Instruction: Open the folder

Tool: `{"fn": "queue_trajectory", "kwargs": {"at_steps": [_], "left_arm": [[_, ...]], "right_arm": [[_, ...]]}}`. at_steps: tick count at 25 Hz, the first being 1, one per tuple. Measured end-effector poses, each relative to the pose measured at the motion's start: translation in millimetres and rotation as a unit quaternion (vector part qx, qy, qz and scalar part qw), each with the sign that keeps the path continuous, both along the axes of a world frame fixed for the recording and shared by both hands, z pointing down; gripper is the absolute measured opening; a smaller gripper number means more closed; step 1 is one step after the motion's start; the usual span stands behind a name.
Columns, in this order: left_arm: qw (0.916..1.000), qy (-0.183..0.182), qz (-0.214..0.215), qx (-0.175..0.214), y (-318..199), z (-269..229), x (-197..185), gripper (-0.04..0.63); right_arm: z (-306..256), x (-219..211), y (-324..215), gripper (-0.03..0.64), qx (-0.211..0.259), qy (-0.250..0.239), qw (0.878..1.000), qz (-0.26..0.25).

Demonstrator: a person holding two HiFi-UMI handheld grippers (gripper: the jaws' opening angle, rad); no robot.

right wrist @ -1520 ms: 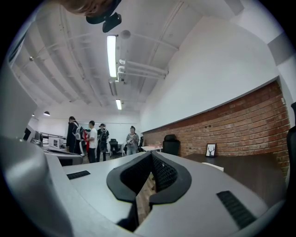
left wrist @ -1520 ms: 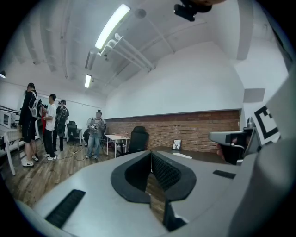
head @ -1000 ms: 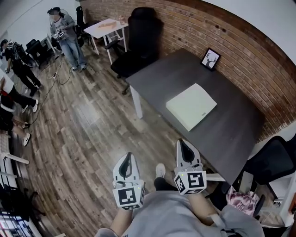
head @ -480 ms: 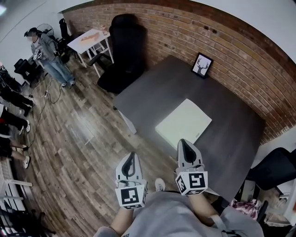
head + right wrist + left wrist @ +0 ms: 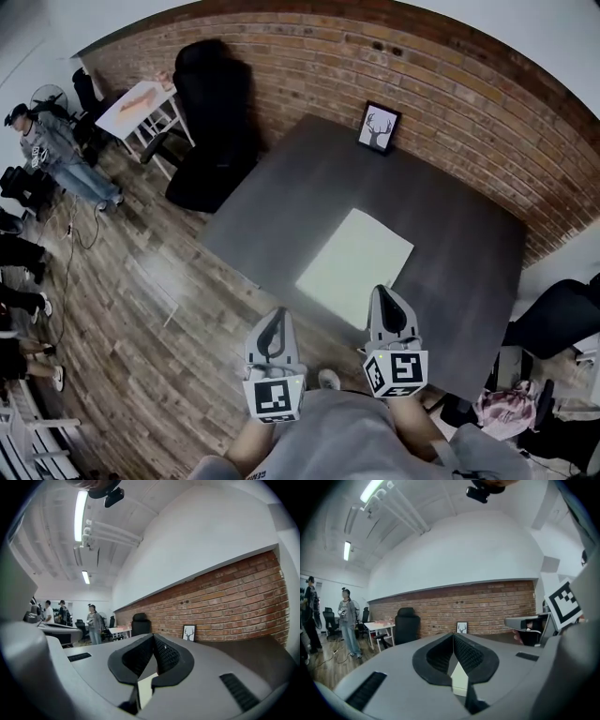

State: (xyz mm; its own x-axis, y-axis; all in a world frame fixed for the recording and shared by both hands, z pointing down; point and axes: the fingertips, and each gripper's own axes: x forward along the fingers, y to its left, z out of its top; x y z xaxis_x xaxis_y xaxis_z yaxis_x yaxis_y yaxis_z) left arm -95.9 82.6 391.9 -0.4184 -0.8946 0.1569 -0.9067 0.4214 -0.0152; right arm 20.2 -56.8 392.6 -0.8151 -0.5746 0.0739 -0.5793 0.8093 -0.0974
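Folder (image 5: 354,267), one, flat on one table (image 5: 455,239); left gripper (image 5: 273,317) and right gripper (image 5: 387,296) both pressed together.

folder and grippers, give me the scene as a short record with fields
folder: pale, closed, flat on the dark table
left gripper: jaws shut, empty, short of the table's edge in the head view
right gripper: jaws shut, empty, by the folder's near corner in the head view
behind folder: framed deer picture against the brick wall
task state: folder not yet opened
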Motion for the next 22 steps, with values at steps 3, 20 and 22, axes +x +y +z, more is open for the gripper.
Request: {"fn": "queue_trajectory", "kwargs": {"at_steps": [3,20,22], "left_arm": [[0.9991,0.003,0.042,0.001,-23,3,-10,0.005],[0.9561,-0.007,0.293,0.005,-119,7,-43,0.005],[0.9526,-0.005,0.304,0.004,-124,11,-38,0.006]], "right_arm": [[-1,3,-16,-0.002,0.004,0.001,0.999,0.045],[4,30,-26,-0.002,-0.011,0.005,0.957,0.289],[7,42,-26,-0.002,-0.018,0.009,0.954,0.299]]}}
